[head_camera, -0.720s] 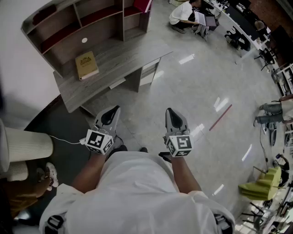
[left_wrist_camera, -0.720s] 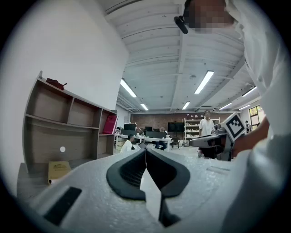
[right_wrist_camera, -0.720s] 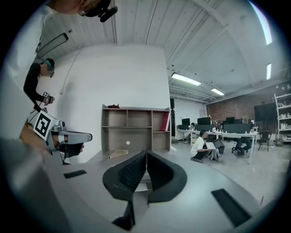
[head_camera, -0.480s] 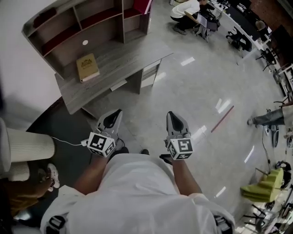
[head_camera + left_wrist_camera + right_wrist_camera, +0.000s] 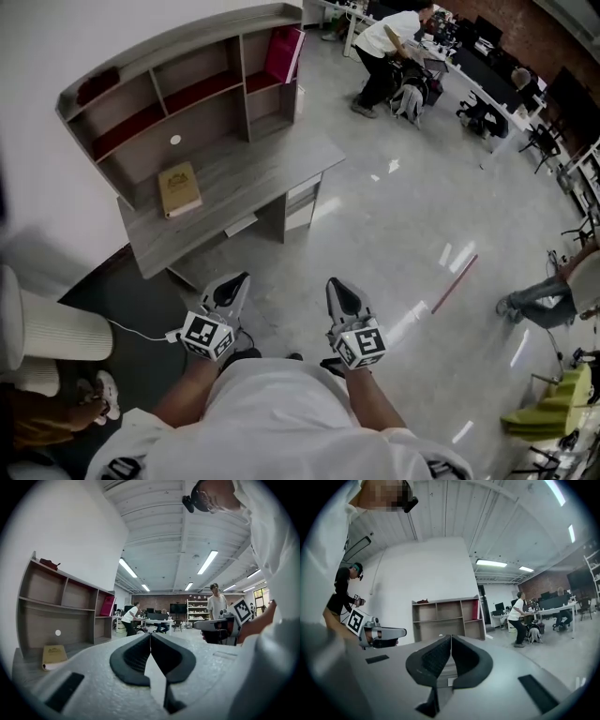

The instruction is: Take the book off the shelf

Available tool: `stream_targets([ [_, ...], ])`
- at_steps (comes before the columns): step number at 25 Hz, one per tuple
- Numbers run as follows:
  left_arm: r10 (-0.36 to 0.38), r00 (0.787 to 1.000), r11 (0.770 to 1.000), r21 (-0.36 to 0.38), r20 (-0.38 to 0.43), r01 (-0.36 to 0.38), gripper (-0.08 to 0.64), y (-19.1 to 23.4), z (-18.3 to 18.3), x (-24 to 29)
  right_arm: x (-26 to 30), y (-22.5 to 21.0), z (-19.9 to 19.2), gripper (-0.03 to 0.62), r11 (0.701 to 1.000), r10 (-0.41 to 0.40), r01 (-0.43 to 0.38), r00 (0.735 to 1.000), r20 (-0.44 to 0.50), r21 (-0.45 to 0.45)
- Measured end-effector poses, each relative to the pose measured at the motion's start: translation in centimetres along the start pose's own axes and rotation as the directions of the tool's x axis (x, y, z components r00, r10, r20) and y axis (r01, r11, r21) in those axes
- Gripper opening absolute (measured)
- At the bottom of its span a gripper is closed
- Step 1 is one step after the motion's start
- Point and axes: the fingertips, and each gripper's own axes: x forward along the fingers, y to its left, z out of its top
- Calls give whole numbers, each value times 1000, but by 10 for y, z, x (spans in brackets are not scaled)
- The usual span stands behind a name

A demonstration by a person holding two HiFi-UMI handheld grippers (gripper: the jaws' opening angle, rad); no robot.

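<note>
A red book [image 5: 284,53] stands upright in the right compartment of the grey shelf unit [image 5: 159,94]; it shows also in the left gripper view [image 5: 107,605] and the right gripper view [image 5: 476,609]. A tan book [image 5: 178,188] lies flat on the desk below the shelves [image 5: 54,656]. My left gripper [image 5: 237,282] and right gripper [image 5: 335,288] are held side by side near my body, well short of the desk. Both are shut with nothing between the jaws [image 5: 150,635] [image 5: 450,638].
The grey desk [image 5: 272,173] carries the shelf unit against the white wall. A dark object [image 5: 98,83] lies on the shelf top. A white cylinder [image 5: 56,323] stands at my left. A person [image 5: 394,47] bends over bags at the far right, by office tables.
The view has shifted: the desk and shelf now sit lower and fuller in the head view, with the red book visible. Both grippers have dropped lower in frame, still shut. The far person has stood up.
</note>
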Motion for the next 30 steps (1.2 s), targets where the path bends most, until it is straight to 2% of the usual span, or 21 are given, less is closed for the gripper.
stream_targets([
  [5,14,1000,1000,-10,5,-14,15,-10,1,10,-10,-10,-1,18,1000,29,-29,1000,2,11],
  [7,26,1000,999,-44,8,-25,15,-12,1,10,-12,-14,-3,18,999,28,-28,1000,5,20],
  [9,30,999,996,-86,18,-28,15,-13,4,9,-14,-18,-4,18,999,22,-22,1000,18,42],
  [13,40,999,994,-102,8,-39,15,-14,2,11,-15,-26,7,18,994,-9,1,997,71,113],
  [17,60,998,992,-113,6,-59,15,-6,-1,16,-1,-23,13,18,996,36,-42,996,80,75],
  [21,66,998,992,-110,10,-64,15,10,-3,33,20,-35,18,18,997,37,-42,997,74,57],
  [30,82,995,988,-135,47,-75,15,74,2,102,84,-80,20,18,999,25,-26,999,26,41],
])
